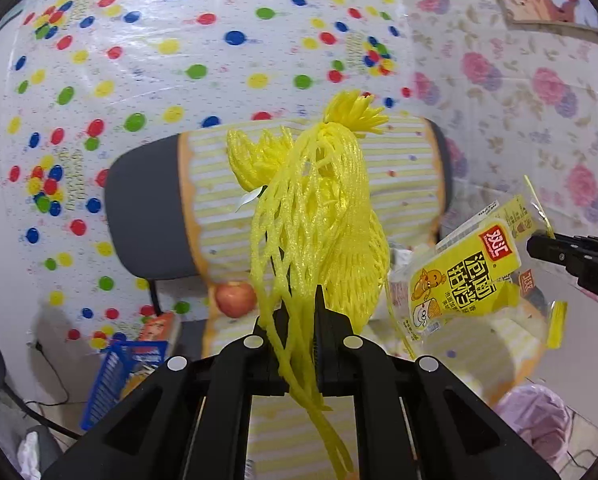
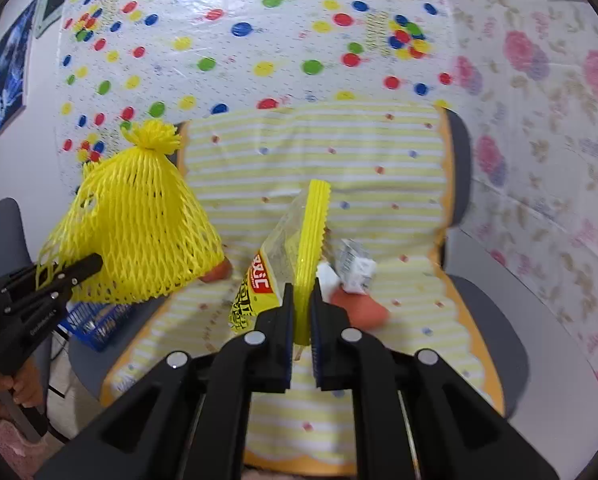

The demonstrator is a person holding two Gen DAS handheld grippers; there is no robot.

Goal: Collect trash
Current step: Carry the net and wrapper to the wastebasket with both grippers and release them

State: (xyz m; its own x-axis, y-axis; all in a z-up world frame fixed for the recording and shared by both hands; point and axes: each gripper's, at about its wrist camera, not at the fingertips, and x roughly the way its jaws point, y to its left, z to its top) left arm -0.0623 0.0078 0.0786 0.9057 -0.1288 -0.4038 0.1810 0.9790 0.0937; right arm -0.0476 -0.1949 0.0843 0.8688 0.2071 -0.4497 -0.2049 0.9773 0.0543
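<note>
My left gripper [image 1: 299, 300] is shut on a yellow foam fruit net [image 1: 319, 216], held up in the air over the chair; the net also shows in the right wrist view [image 2: 139, 232] at the left. My right gripper [image 2: 301, 296] is shut on the yellow sealed edge of a yellow snack wrapper [image 2: 295, 256]. The wrapper hangs at the right of the left wrist view [image 1: 463, 272], with the right gripper [image 1: 539, 246] pinching its top corner. A crumpled white paper scrap [image 2: 355, 266] lies on the chair seat.
A grey chair [image 2: 495, 320] with a yellow striped cover holds two apples [image 2: 359, 308] [image 1: 235, 300]. A pink-lined bin [image 1: 535, 420] stands on the floor at lower right. A blue basket [image 1: 115, 376] sits on the floor to the left. Patterned walls stand behind.
</note>
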